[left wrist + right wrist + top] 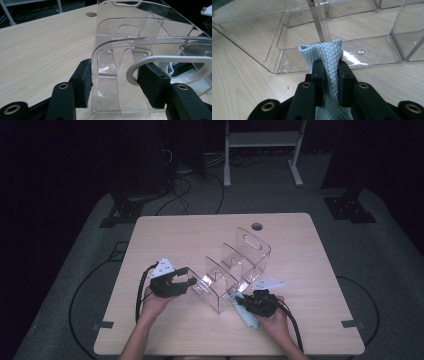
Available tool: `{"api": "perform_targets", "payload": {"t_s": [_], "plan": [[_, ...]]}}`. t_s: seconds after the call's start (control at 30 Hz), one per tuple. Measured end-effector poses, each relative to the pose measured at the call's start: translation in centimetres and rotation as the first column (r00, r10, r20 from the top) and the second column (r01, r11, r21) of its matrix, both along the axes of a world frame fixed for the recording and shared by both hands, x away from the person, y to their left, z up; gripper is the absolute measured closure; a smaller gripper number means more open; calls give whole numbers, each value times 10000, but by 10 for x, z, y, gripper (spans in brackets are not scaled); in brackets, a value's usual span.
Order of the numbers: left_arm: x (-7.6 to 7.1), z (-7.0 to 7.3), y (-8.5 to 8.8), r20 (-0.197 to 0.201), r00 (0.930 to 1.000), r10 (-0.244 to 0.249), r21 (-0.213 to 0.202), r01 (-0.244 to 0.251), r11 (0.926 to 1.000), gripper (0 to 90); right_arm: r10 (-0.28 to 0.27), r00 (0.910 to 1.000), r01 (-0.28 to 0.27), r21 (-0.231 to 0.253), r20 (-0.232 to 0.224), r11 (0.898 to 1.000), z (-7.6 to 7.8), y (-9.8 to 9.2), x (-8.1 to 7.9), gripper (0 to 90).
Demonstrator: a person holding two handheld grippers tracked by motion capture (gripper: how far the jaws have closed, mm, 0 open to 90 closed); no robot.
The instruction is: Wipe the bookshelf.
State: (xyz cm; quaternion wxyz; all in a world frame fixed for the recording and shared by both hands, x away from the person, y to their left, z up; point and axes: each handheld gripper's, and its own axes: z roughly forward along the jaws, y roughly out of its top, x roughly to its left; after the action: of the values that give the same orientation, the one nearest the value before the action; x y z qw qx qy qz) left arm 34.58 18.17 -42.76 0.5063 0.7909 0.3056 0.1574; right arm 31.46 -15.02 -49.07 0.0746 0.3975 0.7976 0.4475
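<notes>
From above, I am holding my left gripper (186, 276) against the near left end of the clear acrylic organizer (235, 270), which is standing slantwise in the middle of the wooden table (165, 235). My right gripper (245, 301) is sitting just beside the organizer's near right corner, over a pale blue cloth (248, 316) lying on the table. Bare wood is lying open to the left and at the far side; the table's near edge is running close under my hands.

In the left gripper view, my jaws are clamping the organizer's end wall (112, 82), one pad on each face, beside its oval handle cutout (172, 68). Open tabletop is stretching away to the left, up to the round cable hole (91, 14).

In the right gripper view, my jaws are pinching a fold of the cloth (325, 60), its tip touching the organizer's bottom edge (372, 53). Bare wood is lying on both sides.
</notes>
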Motion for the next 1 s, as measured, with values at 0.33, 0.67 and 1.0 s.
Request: {"api": "perform_targets", "payload": {"t_s": [0.33, 0.67, 1.0], "plan": [[-1, 1, -3, -5, 9998, -203, 43, 203, 9998, 464, -35, 10000, 35, -20, -63, 10000, 0, -4, -1, 780], [-2, 1, -5, -14, 9992, -406, 38, 406, 9992, 467, -159, 9998, 155, 262, 117, 9995, 5, -9, -3, 780], [-4, 1, -6, -69, 9986, -528, 5, 528, 9986, 474, -218, 9996, 214, 287, 151, 9994, 9, -12, -5, 780]]}}
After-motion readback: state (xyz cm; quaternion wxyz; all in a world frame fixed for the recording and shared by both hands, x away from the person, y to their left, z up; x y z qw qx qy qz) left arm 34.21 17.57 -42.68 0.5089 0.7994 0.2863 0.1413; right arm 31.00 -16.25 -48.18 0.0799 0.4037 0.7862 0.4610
